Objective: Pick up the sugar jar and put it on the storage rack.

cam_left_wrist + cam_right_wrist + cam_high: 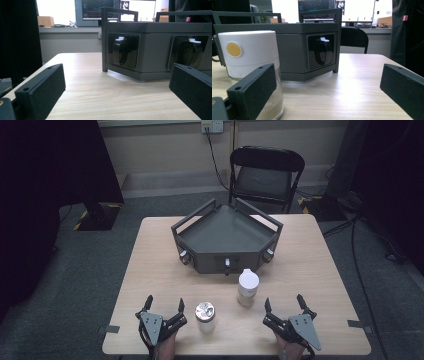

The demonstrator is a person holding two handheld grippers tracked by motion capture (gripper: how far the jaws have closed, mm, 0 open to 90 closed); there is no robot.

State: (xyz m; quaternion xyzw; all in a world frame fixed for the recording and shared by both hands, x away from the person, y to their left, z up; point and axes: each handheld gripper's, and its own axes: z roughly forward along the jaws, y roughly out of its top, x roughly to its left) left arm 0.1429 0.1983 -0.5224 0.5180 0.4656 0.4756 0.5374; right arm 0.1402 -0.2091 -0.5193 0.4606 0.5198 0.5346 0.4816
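Black folding chair (265, 175) behind table (150, 255); monitors (100, 10) beyond.

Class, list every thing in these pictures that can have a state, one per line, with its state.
Left gripper: open, nothing between its fingers.
Right gripper: open, nothing between its fingers.
White-lidded jar: upright, lid on, untouched.
Metal-lidded jar: upright, lid on, untouched.
Grey tray box: on the table, nothing lying in its top.
Folding chair: unfolded, nobody sitting on it.
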